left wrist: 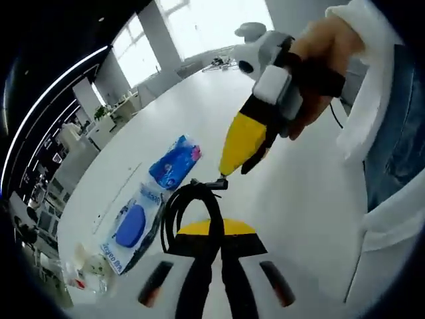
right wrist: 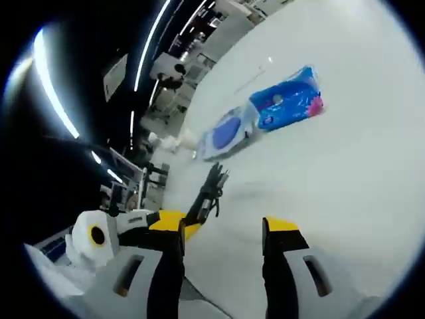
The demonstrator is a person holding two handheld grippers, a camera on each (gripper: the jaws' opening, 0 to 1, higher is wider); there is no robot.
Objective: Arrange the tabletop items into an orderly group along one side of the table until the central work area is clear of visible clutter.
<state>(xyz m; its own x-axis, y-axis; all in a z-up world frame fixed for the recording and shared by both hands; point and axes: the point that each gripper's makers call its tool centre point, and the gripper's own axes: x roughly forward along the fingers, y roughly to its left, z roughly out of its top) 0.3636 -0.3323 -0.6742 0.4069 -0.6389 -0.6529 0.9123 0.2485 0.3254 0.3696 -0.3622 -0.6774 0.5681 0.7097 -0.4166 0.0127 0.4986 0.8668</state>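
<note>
A coiled black cable (left wrist: 189,203) is pinched between the jaws of my left gripper (left wrist: 216,240), its loop standing above the white table (left wrist: 305,199). My right gripper (left wrist: 229,167), held by a hand, comes in from the upper right with its yellow tip just above the cable's plug end. In the right gripper view my right gripper (right wrist: 229,226) is open with nothing between its jaws. There the left gripper (right wrist: 189,222) holds the cable (right wrist: 211,189) sticking up at the left. Two blue packs, blue pack (left wrist: 176,161) (right wrist: 289,100) and flat pack (left wrist: 133,227) (right wrist: 229,133), lie side by side on the table.
Small clear and white items (left wrist: 89,266) (right wrist: 176,141) sit near the table edge beyond the flat pack. The person's white sleeve and jeans (left wrist: 398,133) stand close at the right. Office desks and windows lie past the table's far end.
</note>
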